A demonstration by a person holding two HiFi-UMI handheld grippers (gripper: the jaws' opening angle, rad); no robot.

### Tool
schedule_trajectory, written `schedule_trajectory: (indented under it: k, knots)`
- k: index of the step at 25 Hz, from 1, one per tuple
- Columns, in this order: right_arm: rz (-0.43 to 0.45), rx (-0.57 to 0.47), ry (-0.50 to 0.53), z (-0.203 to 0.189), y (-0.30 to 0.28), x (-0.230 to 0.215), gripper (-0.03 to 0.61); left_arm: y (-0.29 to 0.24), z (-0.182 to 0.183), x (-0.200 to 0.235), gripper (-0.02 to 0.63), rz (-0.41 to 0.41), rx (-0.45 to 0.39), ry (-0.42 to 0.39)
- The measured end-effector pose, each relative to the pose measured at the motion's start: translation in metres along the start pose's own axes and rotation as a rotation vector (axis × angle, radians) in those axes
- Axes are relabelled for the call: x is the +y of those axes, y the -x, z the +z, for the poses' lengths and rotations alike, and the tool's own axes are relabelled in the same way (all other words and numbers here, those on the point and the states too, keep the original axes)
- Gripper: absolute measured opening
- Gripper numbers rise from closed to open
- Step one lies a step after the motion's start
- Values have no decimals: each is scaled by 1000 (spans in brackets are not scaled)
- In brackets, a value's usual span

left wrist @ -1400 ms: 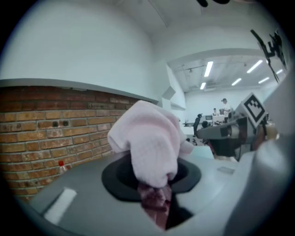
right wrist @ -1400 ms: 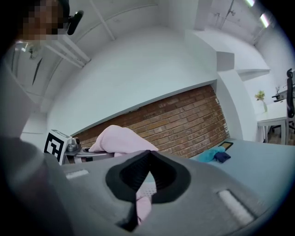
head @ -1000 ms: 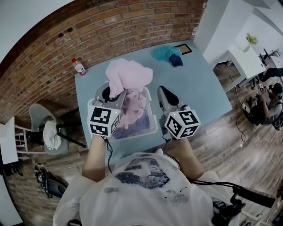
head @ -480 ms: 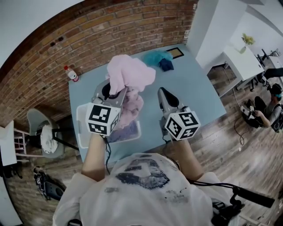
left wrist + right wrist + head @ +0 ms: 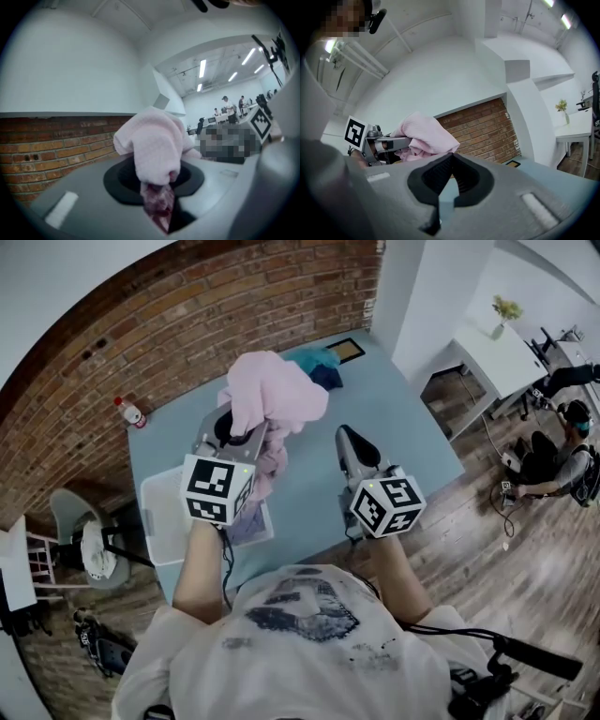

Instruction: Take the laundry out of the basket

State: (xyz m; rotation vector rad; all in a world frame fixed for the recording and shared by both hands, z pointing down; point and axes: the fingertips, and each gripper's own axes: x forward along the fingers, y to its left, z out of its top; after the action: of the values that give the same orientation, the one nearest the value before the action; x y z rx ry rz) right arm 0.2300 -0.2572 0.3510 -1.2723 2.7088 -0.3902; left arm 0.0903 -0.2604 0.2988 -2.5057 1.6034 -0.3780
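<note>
Now left tongs [image 5: 251, 434] clamp pink garment [image 5: 274, 392] above table [image 5: 384, 427]; right tongs [image 5: 346, 434] closed, empty.

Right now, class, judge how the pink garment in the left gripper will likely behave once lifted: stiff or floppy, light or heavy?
Probably floppy: the pink garment slumps over the left gripper and hangs limp below it. Likely light for its bulk: one pinched fold seems to hold it up.

left tool [image 5: 247, 433]: raised, jaws clamped | right tool [image 5: 345, 435]: jaws together, empty
</note>
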Motion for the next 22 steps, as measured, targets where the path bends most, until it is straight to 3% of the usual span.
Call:
schedule_trajectory:
  k: [7, 22]
  knots:
    - [-45, -14, -4, 5, 14, -30, -2, -27, 9, -21, 112, -42, -23, 15]
    - [-158, 26, -25, -10, 44, -81, -2, -90, -51, -89, 112, -185, 62, 124]
